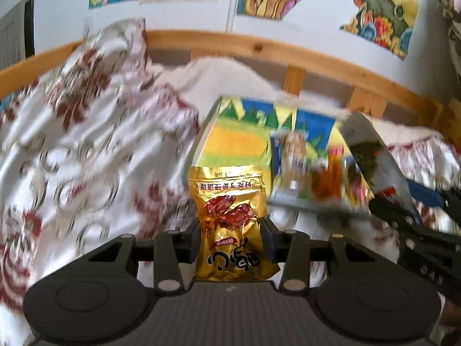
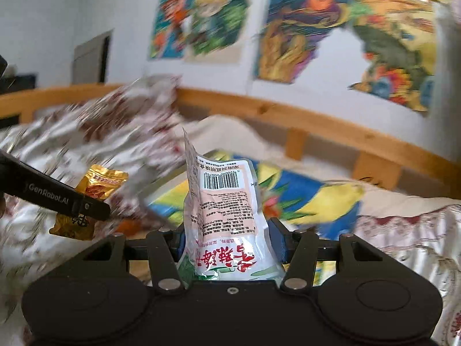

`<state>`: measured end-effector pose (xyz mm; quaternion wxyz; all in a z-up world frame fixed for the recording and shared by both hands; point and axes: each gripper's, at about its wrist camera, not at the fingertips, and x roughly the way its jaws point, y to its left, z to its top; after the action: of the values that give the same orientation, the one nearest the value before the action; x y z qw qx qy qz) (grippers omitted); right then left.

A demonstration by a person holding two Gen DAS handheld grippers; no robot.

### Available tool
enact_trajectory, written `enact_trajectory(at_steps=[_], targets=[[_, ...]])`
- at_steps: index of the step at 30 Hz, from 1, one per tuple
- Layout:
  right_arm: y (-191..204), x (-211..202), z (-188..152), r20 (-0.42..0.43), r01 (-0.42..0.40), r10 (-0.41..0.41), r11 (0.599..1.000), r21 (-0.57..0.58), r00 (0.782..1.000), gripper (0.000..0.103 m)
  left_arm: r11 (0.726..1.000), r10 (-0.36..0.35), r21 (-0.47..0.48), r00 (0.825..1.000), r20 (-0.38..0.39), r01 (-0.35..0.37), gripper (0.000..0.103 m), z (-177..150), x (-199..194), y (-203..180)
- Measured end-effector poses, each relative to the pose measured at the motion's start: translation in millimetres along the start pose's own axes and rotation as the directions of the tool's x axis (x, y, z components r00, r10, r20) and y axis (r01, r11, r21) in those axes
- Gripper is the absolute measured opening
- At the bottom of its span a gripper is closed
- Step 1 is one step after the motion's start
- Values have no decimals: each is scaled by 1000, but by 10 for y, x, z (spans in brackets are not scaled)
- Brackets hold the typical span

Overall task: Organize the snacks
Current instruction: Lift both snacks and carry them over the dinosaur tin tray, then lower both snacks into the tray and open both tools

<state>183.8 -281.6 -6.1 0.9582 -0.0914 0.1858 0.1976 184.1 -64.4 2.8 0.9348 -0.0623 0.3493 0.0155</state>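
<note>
My left gripper (image 1: pixel 232 239) is shut on a gold snack pouch (image 1: pixel 229 216) with red print, held up above the bed. My right gripper (image 2: pixel 227 242) is shut on a white and pink snack packet (image 2: pixel 223 201) that shows a barcode. In the right wrist view the left gripper (image 2: pixel 86 206) with the gold pouch (image 2: pixel 98 183) hangs at the left. In the left wrist view the right gripper (image 1: pixel 409 219) and its white packet (image 1: pixel 371 155) show at the right. A colourful open box (image 1: pixel 245 141) with blurred snack packets (image 1: pixel 302 170) inside lies ahead on the bed.
A white quilt with dark red flowers (image 1: pixel 80 132) covers the bed at the left. A wooden bed rail (image 1: pixel 259 49) runs along the back, under a white wall with colourful posters (image 2: pixel 317 34). The colourful box (image 2: pixel 302 196) lies behind the white packet.
</note>
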Motion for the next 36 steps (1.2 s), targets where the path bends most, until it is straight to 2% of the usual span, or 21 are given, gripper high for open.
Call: enact_trajectory(at_steps=[7,11,13,17,22,27,36], targets=[[-439,187,38,8,100,-101,993,64,995,56,999,-26,-33,997,76,29,47,517,326,-306],[-737,357,27,2,143,-146,971,192,989,56,999,-40,-31,995,94,43,47,701,558,-498],[-875,456,7,-6,140,-144,954,265,990,56,999,-41,-25,996,85,44,47,755,715,-572],[-1015,641,-94,-37,171,-167,950,263,985,56,999,-28,-31,998,57,30,47,777,1003,-624],[-1133,842,-134,-39,173,-169,932,318,985,56,999,-5,-35,999,40,6,47,762,1273,-561],[-1061,994,-146,-29,154,-152,936,316,988,56,999,22,-39,1000,20,-21,47,753,1456,-448],[-951,1212,-244,-83,154,-135,941,301,987,56,999,37,-34,999,-14,-37,47,669,1639,-380]])
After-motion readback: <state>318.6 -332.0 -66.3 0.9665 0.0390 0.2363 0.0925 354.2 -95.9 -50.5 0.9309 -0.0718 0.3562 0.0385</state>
